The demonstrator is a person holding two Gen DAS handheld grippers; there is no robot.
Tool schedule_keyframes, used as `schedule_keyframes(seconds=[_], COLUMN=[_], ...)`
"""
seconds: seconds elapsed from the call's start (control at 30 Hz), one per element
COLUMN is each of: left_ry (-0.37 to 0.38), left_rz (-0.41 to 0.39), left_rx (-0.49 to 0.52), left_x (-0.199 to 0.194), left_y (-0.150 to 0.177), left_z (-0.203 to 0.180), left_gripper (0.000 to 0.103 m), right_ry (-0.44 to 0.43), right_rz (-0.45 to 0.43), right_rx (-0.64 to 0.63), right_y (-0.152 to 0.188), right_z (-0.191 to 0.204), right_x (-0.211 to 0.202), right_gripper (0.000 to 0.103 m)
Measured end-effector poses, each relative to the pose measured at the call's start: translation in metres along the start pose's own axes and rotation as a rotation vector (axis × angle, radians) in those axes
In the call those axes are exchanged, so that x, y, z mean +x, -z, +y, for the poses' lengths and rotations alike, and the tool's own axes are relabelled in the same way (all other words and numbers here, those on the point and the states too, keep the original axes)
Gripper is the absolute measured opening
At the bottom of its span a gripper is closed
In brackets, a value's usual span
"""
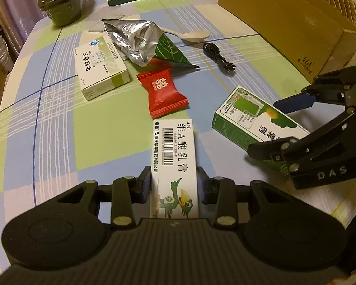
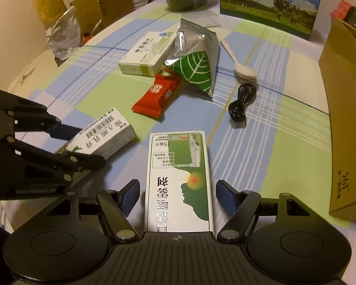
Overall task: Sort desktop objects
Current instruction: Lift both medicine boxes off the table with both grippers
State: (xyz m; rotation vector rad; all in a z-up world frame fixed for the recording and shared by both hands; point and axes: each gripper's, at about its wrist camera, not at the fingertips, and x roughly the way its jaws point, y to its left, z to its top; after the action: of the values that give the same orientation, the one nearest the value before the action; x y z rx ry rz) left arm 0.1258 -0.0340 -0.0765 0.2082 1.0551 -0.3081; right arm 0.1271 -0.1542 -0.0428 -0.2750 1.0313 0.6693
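Note:
My left gripper [image 1: 174, 185] is shut on a long white ointment box [image 1: 174, 163] with a barcode and a green bird; the box also shows in the right wrist view [image 2: 104, 135]. My right gripper [image 2: 178, 198] is open around a green and white spray box [image 2: 178, 178], its blue pads a little apart from the box sides; that box also shows in the left wrist view [image 1: 254, 121]. A red candy packet [image 1: 163, 92], a white and green medicine box [image 1: 99, 68], a torn silver and green foil bag [image 1: 142, 45], a black cable [image 1: 218, 57] and a cream spoon [image 1: 189, 34] lie beyond.
A large brown cardboard box [image 1: 294, 28] stands at the right, also in the right wrist view [image 2: 346, 128]. A milk carton box [image 2: 270, 4] and a dark lidded bowl [image 1: 61, 2] stand at the far edge. The table has a blue and green checked cloth [image 1: 47, 123].

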Motion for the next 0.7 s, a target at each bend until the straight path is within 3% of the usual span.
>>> schedule_keyframes(seconds=[0.23,0.3,0.33,0.7], left_ry=[-0.004,0.001,0.004,0.004], left_rz=[0.0,0.001,0.0,-0.04], left_rx=[-0.014,-0.012,-0.013,-0.029], left_x=[-0.001,-0.001,-0.001,-0.012], left_y=[0.0,0.0,-0.001,-0.01], left_z=[0.004,0.003,0.003,0.002], left_gripper=[0.033,0.033,0.033,0.033], right_ry=[0.016,0.023,0.04,0.072], right_rz=[0.017,0.022,0.019,-0.087], right_rx=[-0.021,-0.029,-0.042,0.0], right_y=[0.002,0.002,0.002,-0.005], right_z=[0.003,0.005,0.006,0.002], right_x=[0.007,0.009,0.008,-0.013], right_gripper=[0.067,0.061,0.053,0.053])
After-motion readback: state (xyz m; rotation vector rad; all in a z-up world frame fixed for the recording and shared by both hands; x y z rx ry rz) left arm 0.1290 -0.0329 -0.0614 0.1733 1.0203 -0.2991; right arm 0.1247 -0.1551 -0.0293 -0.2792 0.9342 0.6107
